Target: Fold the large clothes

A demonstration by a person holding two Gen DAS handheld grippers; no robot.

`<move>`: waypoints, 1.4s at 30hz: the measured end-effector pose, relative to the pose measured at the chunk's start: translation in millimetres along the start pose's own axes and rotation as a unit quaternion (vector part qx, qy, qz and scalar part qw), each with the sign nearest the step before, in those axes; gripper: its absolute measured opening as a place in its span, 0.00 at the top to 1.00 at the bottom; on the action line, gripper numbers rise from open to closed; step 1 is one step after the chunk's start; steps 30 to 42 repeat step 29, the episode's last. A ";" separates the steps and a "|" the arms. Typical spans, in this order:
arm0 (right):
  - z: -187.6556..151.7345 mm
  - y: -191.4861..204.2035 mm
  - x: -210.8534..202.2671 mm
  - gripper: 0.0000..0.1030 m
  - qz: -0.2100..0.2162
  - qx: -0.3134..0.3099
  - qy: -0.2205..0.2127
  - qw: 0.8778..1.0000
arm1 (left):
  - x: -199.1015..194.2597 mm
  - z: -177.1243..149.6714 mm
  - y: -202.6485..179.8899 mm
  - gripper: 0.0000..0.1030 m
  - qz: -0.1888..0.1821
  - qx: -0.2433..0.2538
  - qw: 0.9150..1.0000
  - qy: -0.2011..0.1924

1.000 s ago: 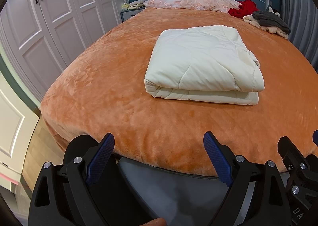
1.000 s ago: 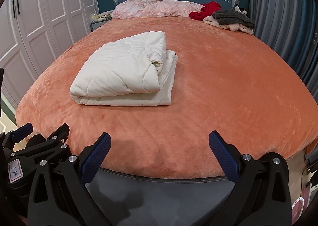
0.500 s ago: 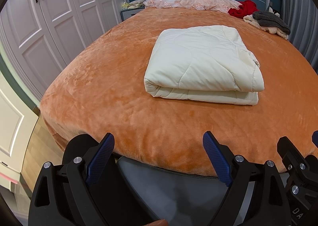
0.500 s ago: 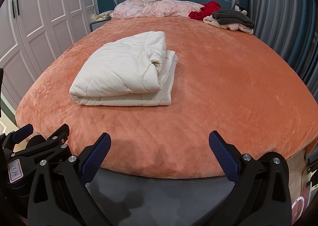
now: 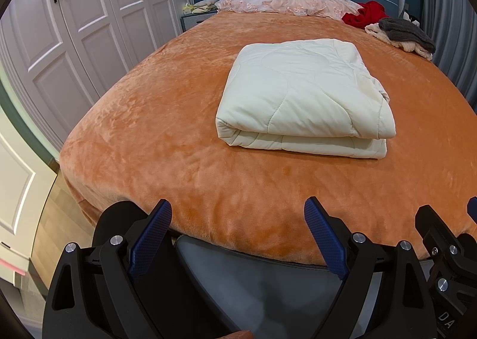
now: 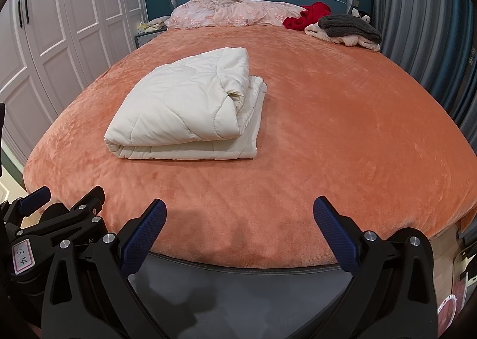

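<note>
1. Change check against the views from a second ago: nothing has shifted. The quilt lies in the same place with the same outline, and both grippers sit at the same spot by the foot of the bed.
2. Quilt: cream, quilted, folded into a thick rectangular stack. It rests near the middle of the orange bed cover, well apart from both grippers. From the right wrist view the quilt shows its top layer rolled over at the right end, with the lower layers sticking out slightly beyond it.
3. Left gripper: jaws wide apart, holding nothing, hanging over the foot edge of the bed.
4. Right gripper: jaws likewise wide apart and empty, beside the left one.
5. Far end of bed: pink bedding, a red garment and a grey garment on a pale one, all untouched by either gripper.
6. Judgement: stillness with both tools empty and pulled back suggests the fold is finished. The bundle looks stable; only the uneven right end might want tidying.
</note>
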State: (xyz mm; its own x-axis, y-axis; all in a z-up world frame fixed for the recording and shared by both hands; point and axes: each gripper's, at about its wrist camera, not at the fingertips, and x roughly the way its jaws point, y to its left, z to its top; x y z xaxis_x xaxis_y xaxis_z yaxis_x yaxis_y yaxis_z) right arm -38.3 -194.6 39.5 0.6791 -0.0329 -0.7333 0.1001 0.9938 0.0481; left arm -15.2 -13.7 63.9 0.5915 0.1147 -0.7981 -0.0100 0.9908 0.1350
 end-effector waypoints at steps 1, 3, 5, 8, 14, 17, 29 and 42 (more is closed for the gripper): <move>0.0 0.1 -0.1 0.06 0.000 0.000 0.000 1.000 | 0.2 0.1 0.2 0.15 0.000 0.000 1.000 0.000; 0.1 0.0 0.0 0.06 0.000 0.000 0.000 1.000 | 0.2 0.1 0.4 0.15 0.000 0.000 1.000 0.000; 0.1 -0.2 0.1 0.06 0.000 0.000 0.000 1.000 | -0.2 0.1 0.3 0.15 0.000 0.000 1.000 0.000; 0.1 -0.4 -0.1 0.06 0.001 0.001 0.000 1.000 | 0.4 0.2 0.9 0.15 0.000 -0.001 1.000 -0.001; 0.2 -0.4 0.1 0.06 0.001 0.001 0.000 1.000 | -2.5 -1.3 -3.9 0.16 -0.003 -0.005 1.000 -0.004; 0.2 -0.5 0.4 0.06 0.000 0.000 0.000 1.000 | -3.2 -1.1 -4.8 0.16 -0.003 -0.005 1.000 -0.004; 0.2 6.9 -3.9 0.06 -0.003 0.004 -0.001 1.000 | -6.3 -0.4 -8.6 0.17 0.003 -0.004 1.000 -0.011; 0.2 6.9 -3.9 0.06 -0.003 0.004 -0.001 1.000 | -6.3 -0.4 -8.6 0.17 0.003 -0.004 1.000 -0.011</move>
